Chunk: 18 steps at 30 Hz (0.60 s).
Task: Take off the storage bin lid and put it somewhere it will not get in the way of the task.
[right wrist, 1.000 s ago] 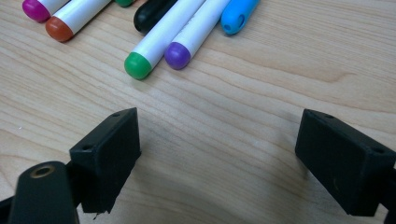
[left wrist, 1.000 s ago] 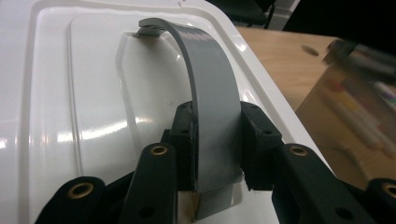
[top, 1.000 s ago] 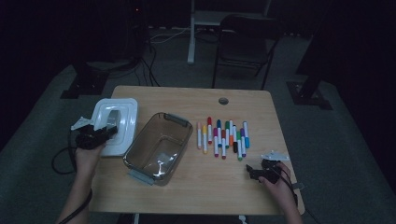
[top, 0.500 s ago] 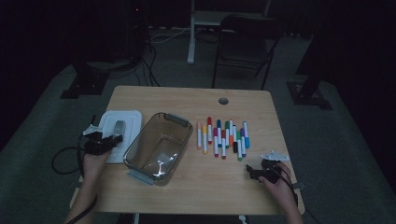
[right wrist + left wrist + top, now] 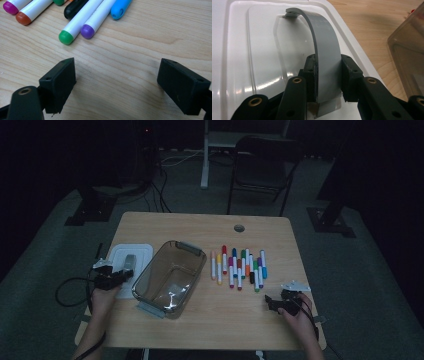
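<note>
Grey curved plastic handle (image 5: 325, 50) of the white rectangular plastic lid (image 5: 131, 257) sits pinched between the left gripper's (image 5: 327, 75) jaws, the lid lying flat on the wooden bench (image 5: 210, 320) just beside the clear smoky plastic box (image 5: 170, 276). The right gripper (image 5: 116, 82) rests near the coloured markers (image 5: 239, 265), jaws spread over bare wood.

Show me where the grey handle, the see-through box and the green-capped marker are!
grey handle (image 5: 324, 45), left gripper view, middle of its curved strap.
see-through box (image 5: 192, 251), high view, far rim.
green-capped marker (image 5: 66, 37), right gripper view, its green cap.
</note>
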Tool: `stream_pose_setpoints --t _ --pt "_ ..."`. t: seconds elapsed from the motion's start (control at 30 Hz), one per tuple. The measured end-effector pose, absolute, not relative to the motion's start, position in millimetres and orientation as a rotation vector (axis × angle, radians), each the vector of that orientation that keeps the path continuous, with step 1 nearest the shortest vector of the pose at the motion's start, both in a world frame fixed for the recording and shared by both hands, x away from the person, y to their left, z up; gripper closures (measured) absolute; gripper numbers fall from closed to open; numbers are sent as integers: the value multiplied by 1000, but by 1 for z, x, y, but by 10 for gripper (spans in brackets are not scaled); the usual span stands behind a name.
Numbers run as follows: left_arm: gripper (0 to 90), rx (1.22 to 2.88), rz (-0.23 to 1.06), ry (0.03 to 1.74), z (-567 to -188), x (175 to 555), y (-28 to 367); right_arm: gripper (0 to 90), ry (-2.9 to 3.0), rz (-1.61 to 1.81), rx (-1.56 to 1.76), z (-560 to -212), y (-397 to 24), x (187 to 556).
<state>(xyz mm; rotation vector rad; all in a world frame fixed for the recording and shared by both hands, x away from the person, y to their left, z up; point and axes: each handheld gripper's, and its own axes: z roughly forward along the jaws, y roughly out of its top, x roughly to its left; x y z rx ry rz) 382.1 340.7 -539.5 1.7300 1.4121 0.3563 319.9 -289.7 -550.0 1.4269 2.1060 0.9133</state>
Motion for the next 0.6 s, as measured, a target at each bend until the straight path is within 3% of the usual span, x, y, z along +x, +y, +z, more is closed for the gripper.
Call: stream_pose_setpoints --t 0.13,0.2,0.27,0.37,0.47,0.6 --pt "685 1741 367 1412 -536 382 341 148 2106 913 1427 -550 -290 320" --pt "441 1749 364 1409 -531 381 342 148 2106 913 1427 -550 -290 320" --pt "277 1777 385 1395 -524 380 342 148 2106 914 1426 -550 -290 320" --pt "168 1775 410 1388 -515 378 344 148 2106 913 1426 -550 -290 320" --pt "3 1806 453 1378 -509 376 340 148 2106 913 1427 -550 -290 320" --pt "4 1849 501 1349 -507 371 330 148 2107 914 1426 -550 -290 320"
